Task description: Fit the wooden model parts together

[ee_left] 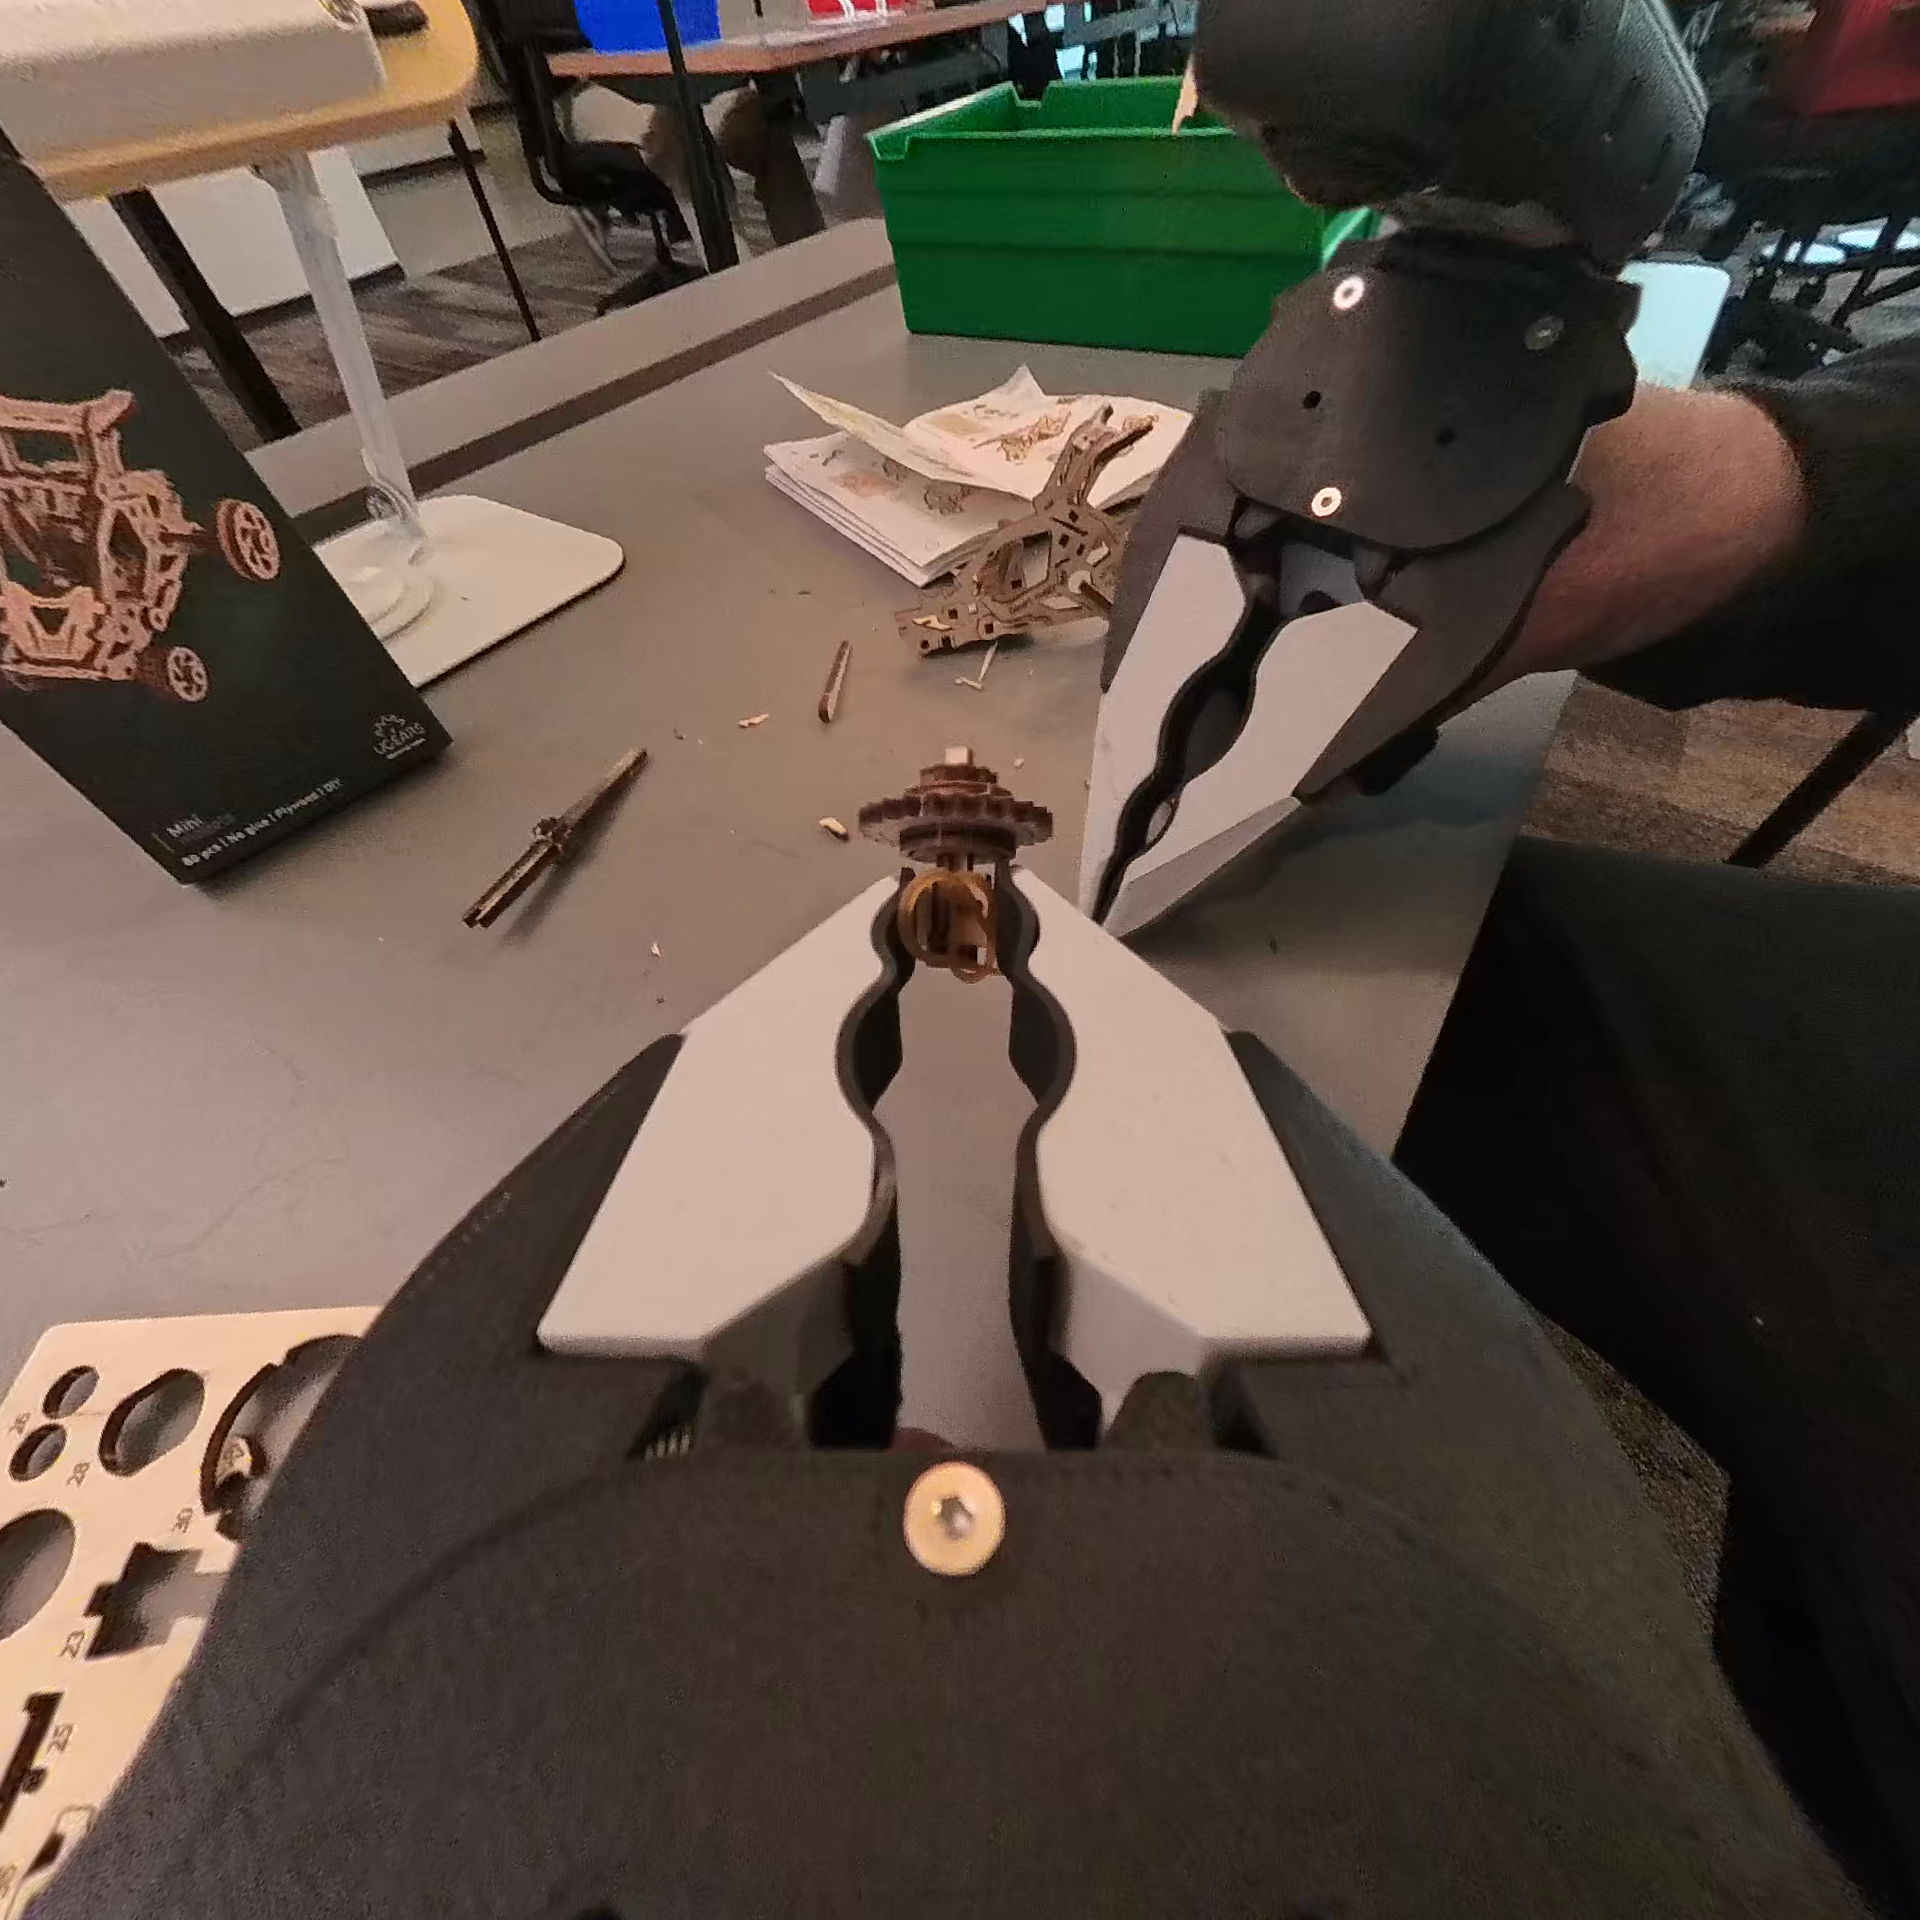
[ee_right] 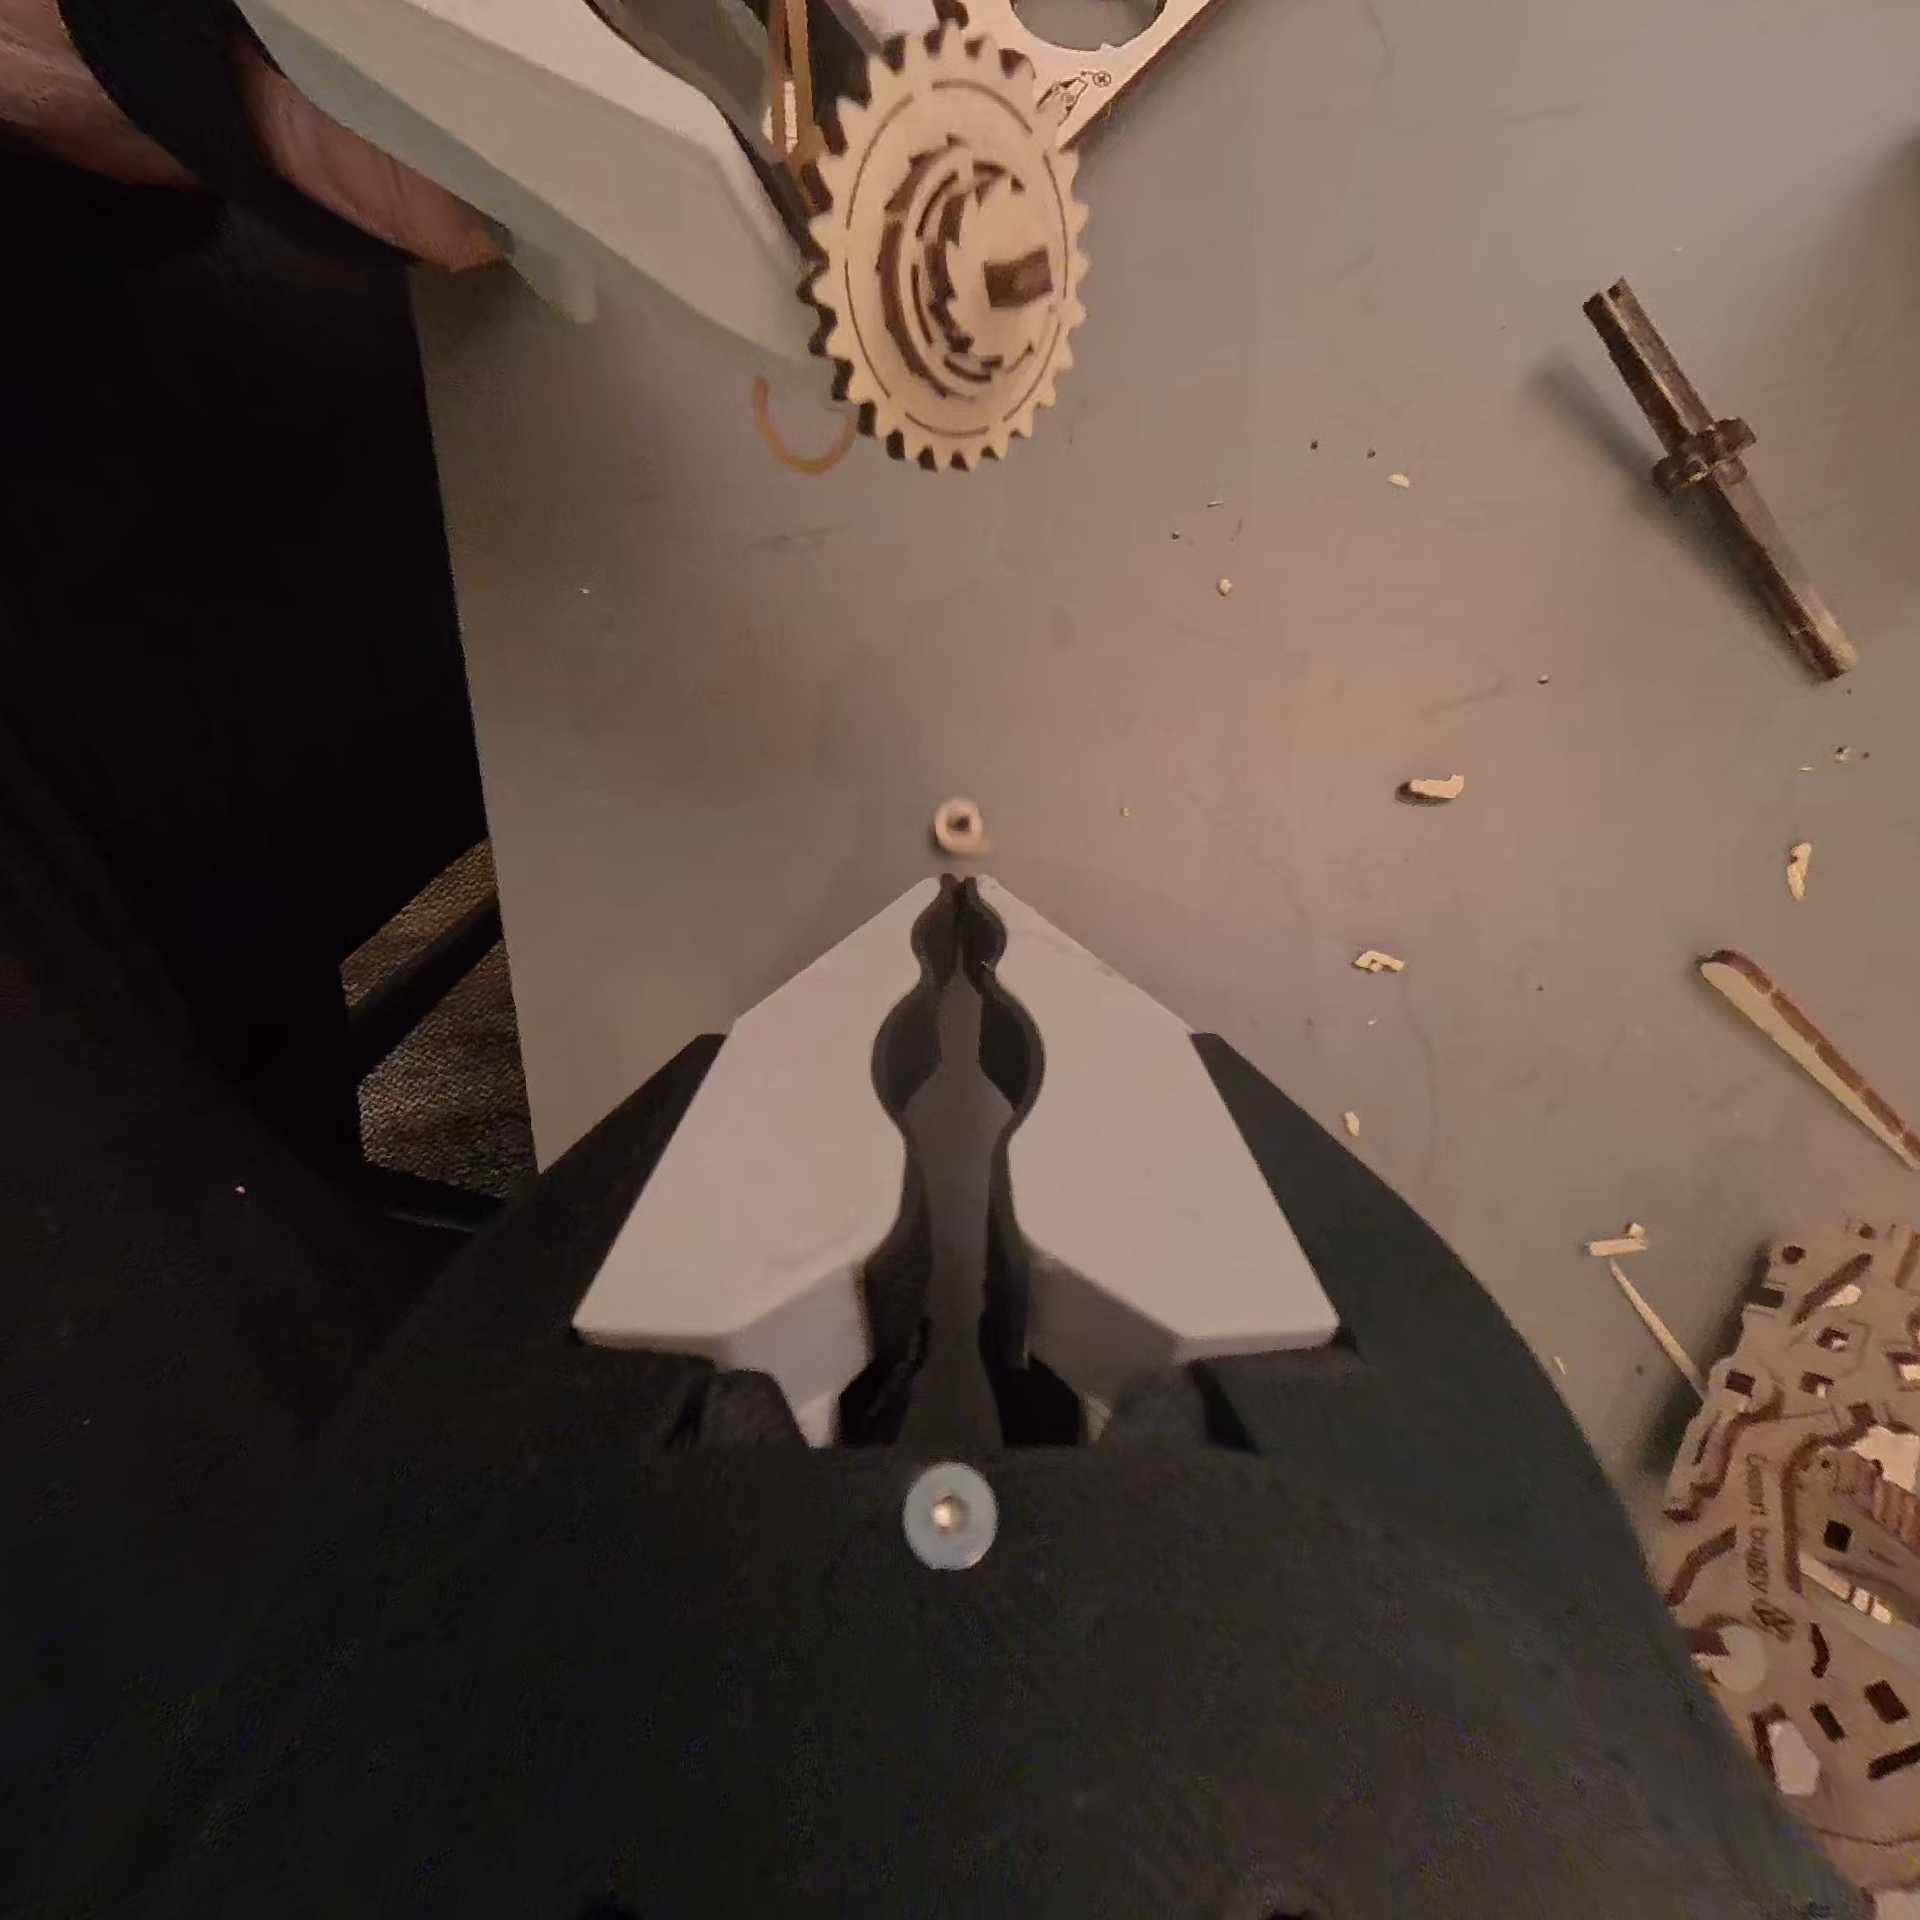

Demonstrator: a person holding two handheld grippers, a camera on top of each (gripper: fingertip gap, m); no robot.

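My left gripper is shut on a wooden gear assembly with a rubber band on it, and holds it above the grey table. In the right wrist view the toothed gear faces me at the top, beside a left finger. My right gripper is shut and empty, tips down at the table. A tiny wooden ring lies just beyond its tips. It also shows in the left wrist view, to the right of the gear.
An axle with a collar and a flat stick lie right of my right gripper, with a wooden frame part and chips. The left wrist view shows a booklet, a green bin, the kit box and a punched sheet. The grippers' ends are close to 8 cm from one another.
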